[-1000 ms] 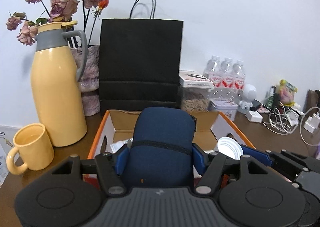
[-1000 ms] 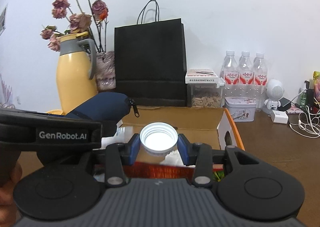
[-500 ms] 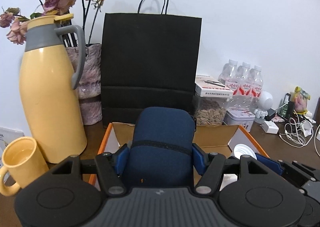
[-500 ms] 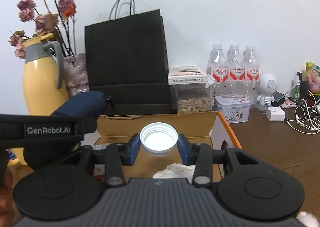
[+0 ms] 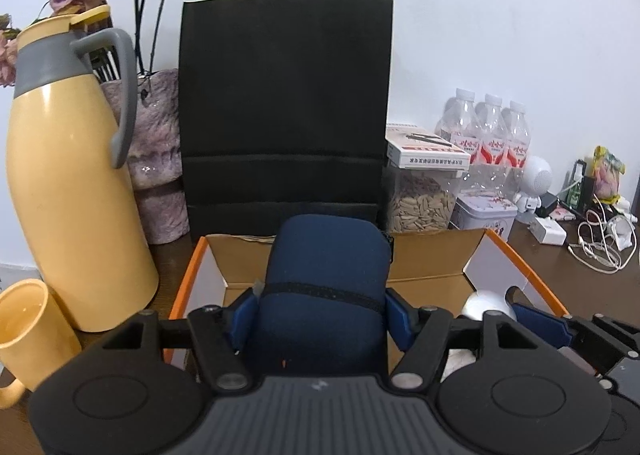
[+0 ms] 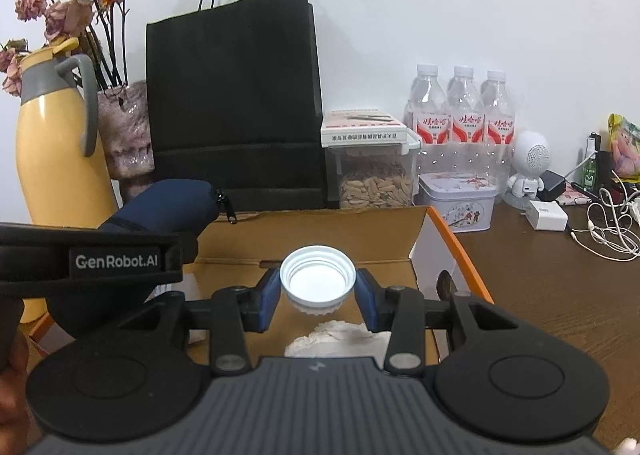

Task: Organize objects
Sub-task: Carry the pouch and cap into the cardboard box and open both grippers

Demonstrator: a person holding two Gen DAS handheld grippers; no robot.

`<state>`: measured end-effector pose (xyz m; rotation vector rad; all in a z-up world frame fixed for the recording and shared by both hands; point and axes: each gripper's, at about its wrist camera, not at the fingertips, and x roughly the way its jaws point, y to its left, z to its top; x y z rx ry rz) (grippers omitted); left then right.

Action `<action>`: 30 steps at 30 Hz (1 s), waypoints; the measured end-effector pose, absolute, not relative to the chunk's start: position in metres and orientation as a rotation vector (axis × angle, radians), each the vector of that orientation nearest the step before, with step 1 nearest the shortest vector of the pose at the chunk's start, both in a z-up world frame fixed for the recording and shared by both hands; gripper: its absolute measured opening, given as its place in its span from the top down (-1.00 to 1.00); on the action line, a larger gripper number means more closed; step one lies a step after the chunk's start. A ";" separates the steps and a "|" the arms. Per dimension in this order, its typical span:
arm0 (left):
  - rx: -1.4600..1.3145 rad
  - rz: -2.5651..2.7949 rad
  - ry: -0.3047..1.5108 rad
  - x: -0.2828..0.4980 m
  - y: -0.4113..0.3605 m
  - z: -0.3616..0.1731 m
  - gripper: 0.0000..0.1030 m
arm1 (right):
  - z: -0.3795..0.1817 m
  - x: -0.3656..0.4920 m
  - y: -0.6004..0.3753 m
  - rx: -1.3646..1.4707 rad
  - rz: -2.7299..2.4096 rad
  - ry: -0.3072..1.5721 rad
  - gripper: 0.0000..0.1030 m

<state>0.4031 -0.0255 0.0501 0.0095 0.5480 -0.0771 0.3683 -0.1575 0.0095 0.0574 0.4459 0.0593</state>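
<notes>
My left gripper point(image 5: 320, 311) is shut on a navy zip pouch point(image 5: 326, 279) and holds it over the open orange-edged cardboard box point(image 5: 192, 275). My right gripper point(image 6: 318, 291) is shut on a white screw cap point(image 6: 318, 275), open side towards the camera, over the same box point(image 6: 452, 243). The pouch point(image 6: 160, 211) and the left gripper body show at the left of the right wrist view. The cap point(image 5: 486, 305) shows at the lower right of the left wrist view. Crumpled white paper point(image 6: 340, 339) lies in the box.
A black paper bag point(image 5: 284, 107) stands behind the box. A yellow jug point(image 5: 68, 183), a yellow mug point(image 5: 28, 331) and a vase of dried roses point(image 5: 156, 159) stand left. A seed container point(image 6: 374, 171), water bottles point(image 6: 464, 115), a tin point(image 6: 460, 207), a white speaker point(image 6: 528, 163) and cables point(image 6: 608, 227) are right.
Both grippers have moved forward and lower over the box, each still holding its object. The bag and the jug look larger and nearer.
</notes>
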 end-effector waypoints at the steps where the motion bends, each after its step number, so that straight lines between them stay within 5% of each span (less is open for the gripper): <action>1: 0.011 -0.079 0.554 0.404 -0.026 0.050 -0.45 | 0.009 0.369 -0.157 0.054 0.054 0.455 -0.42; 3: 0.016 -0.067 0.535 0.401 -0.027 0.051 -0.92 | 0.007 0.370 -0.156 0.044 0.037 0.464 -1.00; 30: 0.002 -0.065 0.462 0.360 -0.018 0.075 -1.00 | 0.022 0.341 -0.141 0.011 0.108 0.413 -1.00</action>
